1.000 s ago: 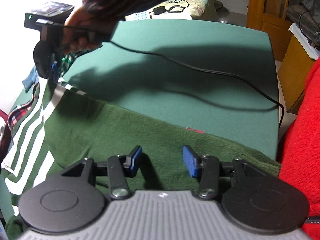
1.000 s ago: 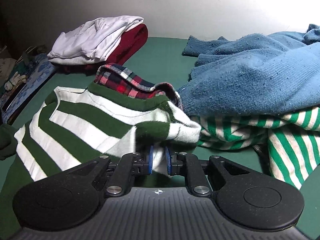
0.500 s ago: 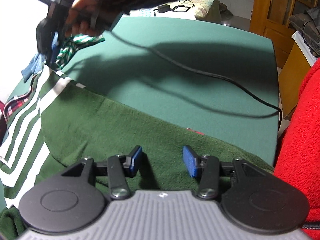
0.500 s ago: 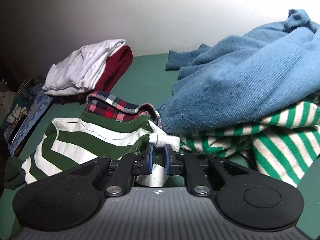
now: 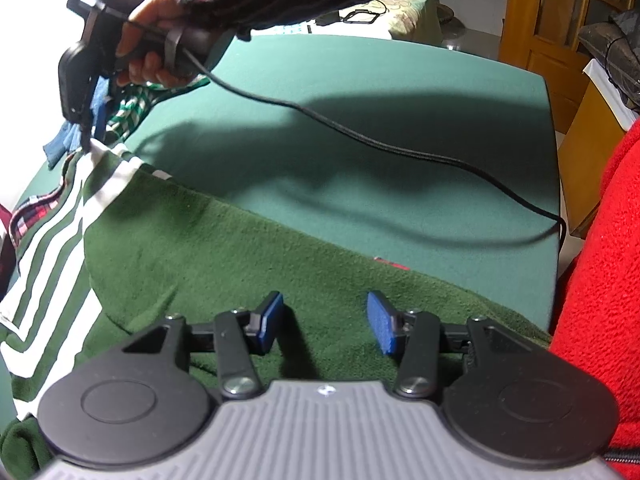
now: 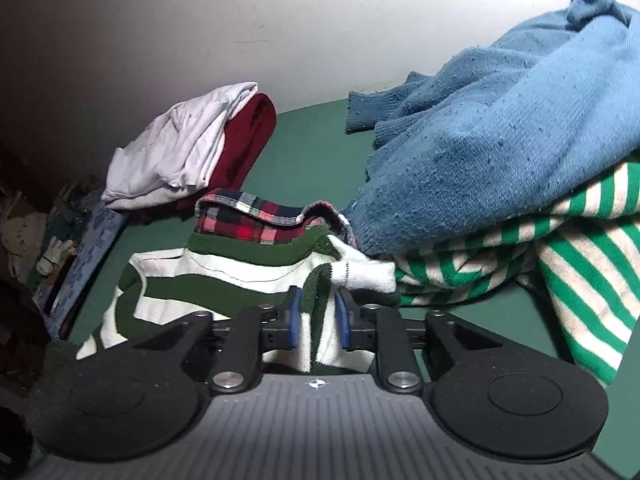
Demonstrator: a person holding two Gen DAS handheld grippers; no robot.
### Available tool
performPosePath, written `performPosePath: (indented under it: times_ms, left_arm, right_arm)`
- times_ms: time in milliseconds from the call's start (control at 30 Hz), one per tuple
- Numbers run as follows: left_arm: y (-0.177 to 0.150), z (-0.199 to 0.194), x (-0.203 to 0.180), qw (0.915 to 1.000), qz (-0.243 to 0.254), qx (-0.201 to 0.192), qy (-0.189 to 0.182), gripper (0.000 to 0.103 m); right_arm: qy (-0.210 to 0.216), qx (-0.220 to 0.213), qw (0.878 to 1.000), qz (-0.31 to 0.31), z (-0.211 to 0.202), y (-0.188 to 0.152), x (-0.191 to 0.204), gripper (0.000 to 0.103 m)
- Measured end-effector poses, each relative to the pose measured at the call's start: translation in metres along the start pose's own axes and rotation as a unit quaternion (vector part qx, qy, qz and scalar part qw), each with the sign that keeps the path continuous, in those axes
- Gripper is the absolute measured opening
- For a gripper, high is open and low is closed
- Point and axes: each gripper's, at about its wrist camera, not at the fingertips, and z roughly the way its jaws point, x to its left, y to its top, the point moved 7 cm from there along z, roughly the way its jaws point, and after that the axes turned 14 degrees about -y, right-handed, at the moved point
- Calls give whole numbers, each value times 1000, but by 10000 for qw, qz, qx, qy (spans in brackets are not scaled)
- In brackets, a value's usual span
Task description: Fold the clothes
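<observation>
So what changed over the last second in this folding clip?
The right gripper, its fingers closing on the striped sweater, lifted that corner higher and drew it towards the blue sweater, raising the fabric into a peak. The left gripper stayed open over the dark green fabric; the folded pile is unchanged.

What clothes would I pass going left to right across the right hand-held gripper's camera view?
White folded top → dark red garment → plaid-collared green-and-white striped sweater → blue knit sweater, lying over a bright green striped top.
</observation>
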Motion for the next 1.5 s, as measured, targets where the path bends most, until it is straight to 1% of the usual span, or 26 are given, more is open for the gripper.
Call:
performPosePath:
  times_ms: [67, 133, 233, 400, 467, 533, 600, 667, 733, 767, 833, 900, 967, 1000, 1033, 1100, 1167, 1200, 1267, 1333, 1367, 1433, 1500]
  left_arm:
    - [0, 0, 0, 10000, 6, -3, 8, 49]
    - [0, 1, -1, 10000, 13, -3, 17, 49]
    - [0, 1, -1, 10000, 11, -4, 36, 49]
    - [-1, 1, -1, 10000, 24, -24, 67, 50]
    - [-2, 1, 0, 9999, 34, -44, 87, 53]
    - [-2, 1, 1, 9999, 28, -76, 101, 54]
    - [-2, 1, 1, 9999, 22, -84, 111, 54]
    - [-2, 1, 1, 9999, 38, -83, 116, 54]
    - [-1, 1, 1, 9999, 54, -75, 125, 54]
    - [-1, 1, 1, 9999, 60, -71, 134, 54]
    - [-1, 1, 0, 9998, 66, -63, 160, 54]
    - [-1, 1, -1, 9998, 56, -70, 200, 54]
    - [-3, 0, -2, 9997, 28, -85, 247, 54]
    - [-3, 0, -2, 9996, 3, -91, 271, 54]
    - [-4, -1, -3, 9995, -38, -95, 292, 54]
    - [-5, -2, -3, 9993, -134, -100, 333, 54]
    - [-7, -4, -4, 9989, -252, -113, 382, 54]
    - [-7, -5, -4, 9985, -331, -126, 415, 54]
    - [-9, -7, -5, 9974, -509, -164, 474, 55]
    - [-10, -8, -6, 9960, -718, -232, 479, 57]
    - [-11, -8, -7, 9953, -815, -271, 447, 57]
    - [-12, -7, -10, 9940, -971, -327, 376, 58]
    - [-11, -6, -16, 9943, -954, -317, 343, 58]
  right_arm:
    - [-242, -172, 9992, -262, 5, 4, 2, 4]
    - [-372, -133, 9982, -459, 18, 6, 3, 1]
    - [-474, -224, 9954, -801, 35, 3, 10, 0]
    - [-730, -471, 9870, -1350, 34, 1, 21, 0]
    - [-649, -528, 9902, -1114, 19, 7, 16, 1]
    - [-703, -810, 9879, -1121, -5, 13, 15, 11]
    - [-615, -916, 9865, -1209, -23, 10, 18, 12]
    - [-493, -796, 9866, -1333, -30, -1, 24, 12]
    - [-387, -607, 9852, -1553, -29, -21, 32, 13]
    - [-253, -451, 9853, -1628, -25, -31, 35, 12]
    - [-227, -232, 9832, -1794, -12, -48, 41, 12]
    - [-525, -264, 9815, -1824, 1, -51, 39, 10]
    - [-564, -343, 9853, -1578, 11, -41, 32, 1]
    - [-765, -401, 9850, -1493, 17, -34, 27, 0]
    - [-977, -460, 9841, -1410, 22, -28, 21, 3]
    - [-1025, -463, 9862, -1219, 33, -21, 10, 0]
    - [-912, -378, 9906, -944, 32, -18, 5, 0]
    - [-884, -461, 9909, -908, 23, -19, 6, 1]
    - [-832, -640, 9909, -849, 4, -20, 10, 10]
    - [-597, -786, 9902, -987, -19, -28, 24, 13]
    - [-325, -749, 9907, -1084, -28, -35, 34, 16]
    - [-339, -603, 9885, -1345, -22, -50, 44, 19]
    - [-371, -455, 9853, -1606, -16, -64, 54, 20]
